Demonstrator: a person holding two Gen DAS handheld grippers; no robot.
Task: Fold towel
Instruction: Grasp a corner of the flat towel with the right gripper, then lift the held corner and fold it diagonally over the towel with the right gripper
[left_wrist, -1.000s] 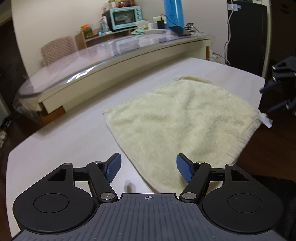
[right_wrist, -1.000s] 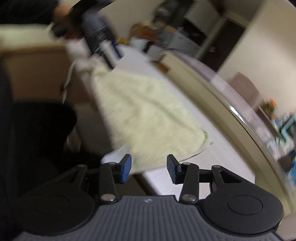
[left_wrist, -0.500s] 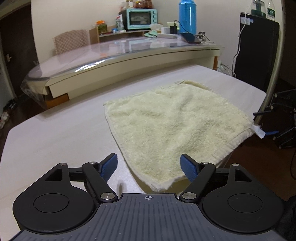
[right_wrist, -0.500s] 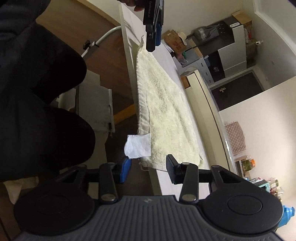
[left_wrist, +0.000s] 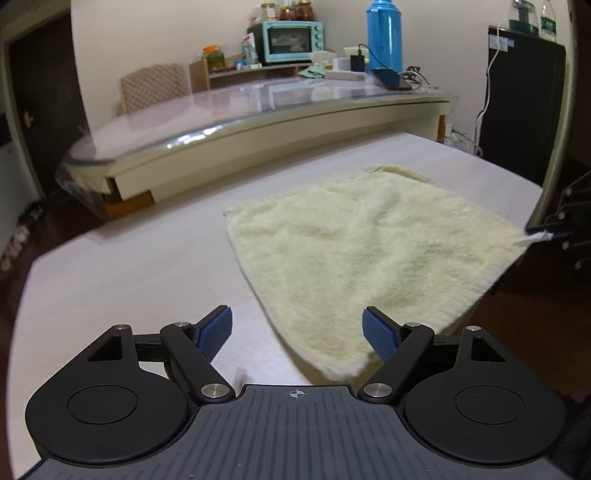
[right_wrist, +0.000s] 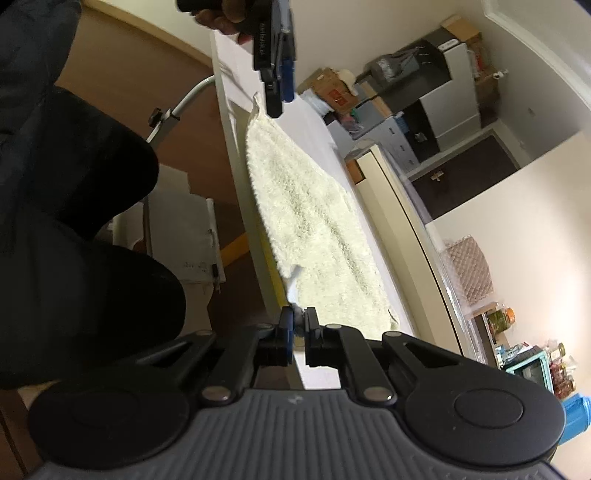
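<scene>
- Right gripper: fingers clamped on the towel corner tag; contact partly hidden.
- Left gripper: fingers apart, straddling the towel's near corner over the desk.

The black right gripper is cut off by the left wrist view's right edge. The small white label on the cream fluffy towel is mostly hidden between the pads. The jars above the teal toaster oven are clipped at top.
</scene>
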